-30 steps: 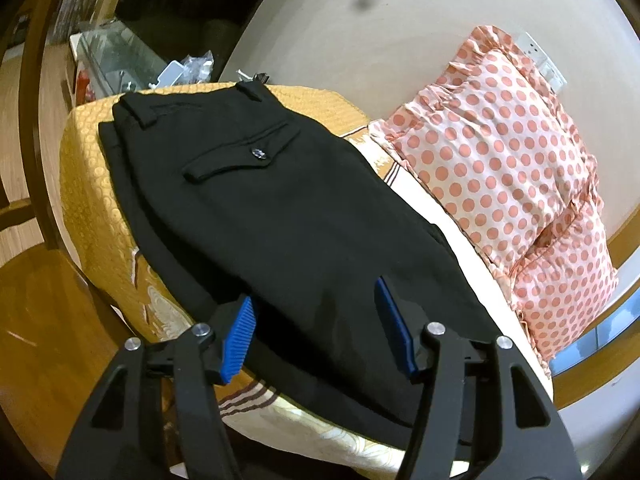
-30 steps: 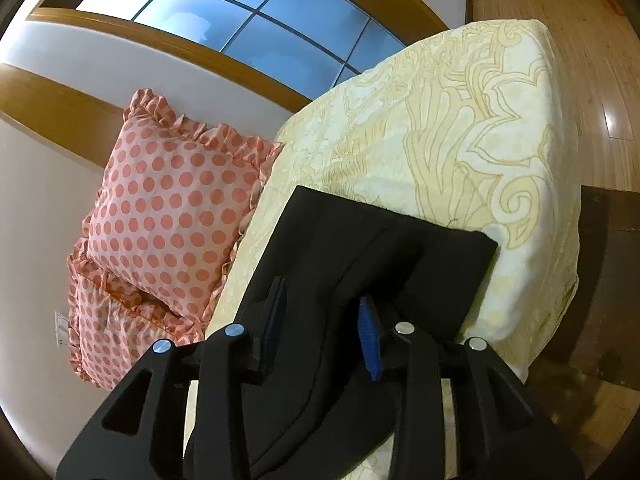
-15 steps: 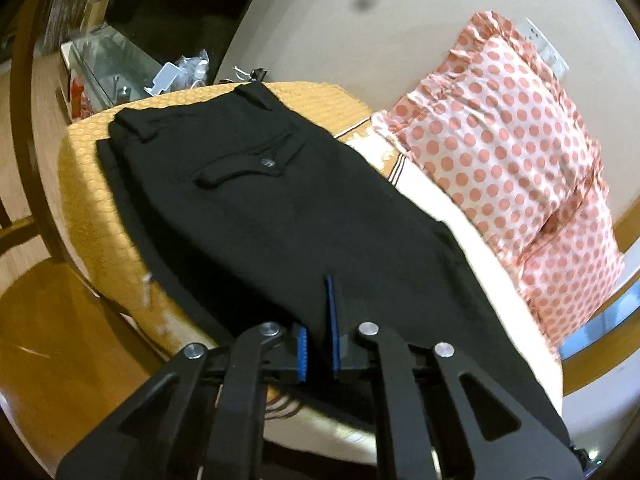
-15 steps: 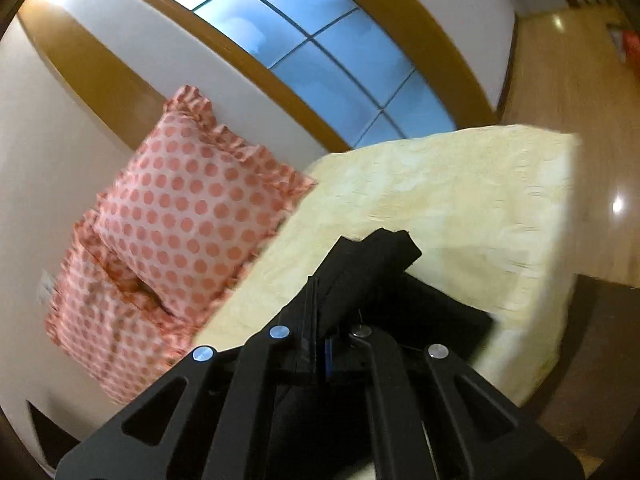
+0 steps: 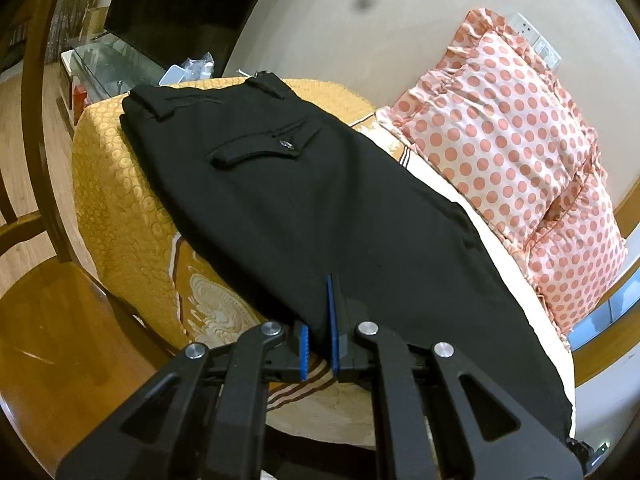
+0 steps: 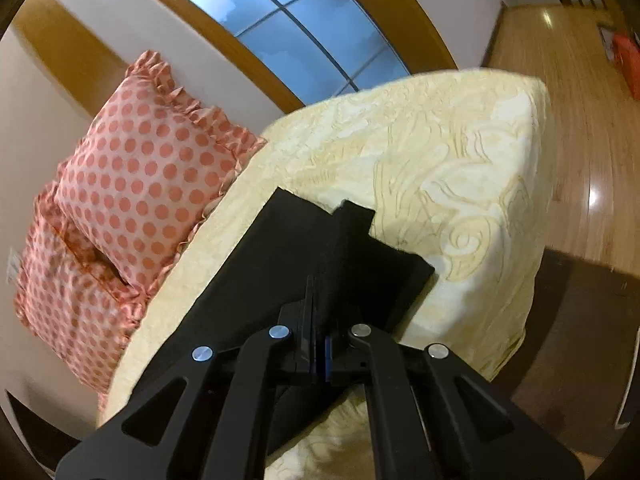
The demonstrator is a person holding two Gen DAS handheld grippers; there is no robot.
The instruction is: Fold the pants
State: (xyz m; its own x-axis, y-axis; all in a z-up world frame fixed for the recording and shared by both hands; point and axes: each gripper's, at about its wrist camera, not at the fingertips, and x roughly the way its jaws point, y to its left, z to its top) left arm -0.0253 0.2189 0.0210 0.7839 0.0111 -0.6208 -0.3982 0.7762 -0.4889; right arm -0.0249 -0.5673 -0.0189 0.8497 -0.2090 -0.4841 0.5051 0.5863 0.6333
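Black pants [image 5: 320,200] lie lengthwise on a bed, waistband and a buttoned back pocket [image 5: 264,144] at the far end in the left wrist view. My left gripper [image 5: 320,340] is shut on the near edge of the pants around mid-leg. In the right wrist view the leg ends of the pants [image 6: 320,248] lie on the cream bedspread [image 6: 460,184]. My right gripper [image 6: 318,332] is shut on a raised fold of the leg fabric near the hems.
Two pink polka-dot pillows [image 5: 520,168] [image 6: 140,184] lean against the wall beside the pants. A gold quilt [image 5: 116,184] covers the waistband end. A glass TV stand [image 5: 108,64] and wooden chair [image 5: 28,120] stand beyond. Wooden floor [image 6: 592,140] lies past the bed edge.
Both grippers have closed from open onto the pants. The right gripper has lifted a fold of the leg fabric off the bedspread.
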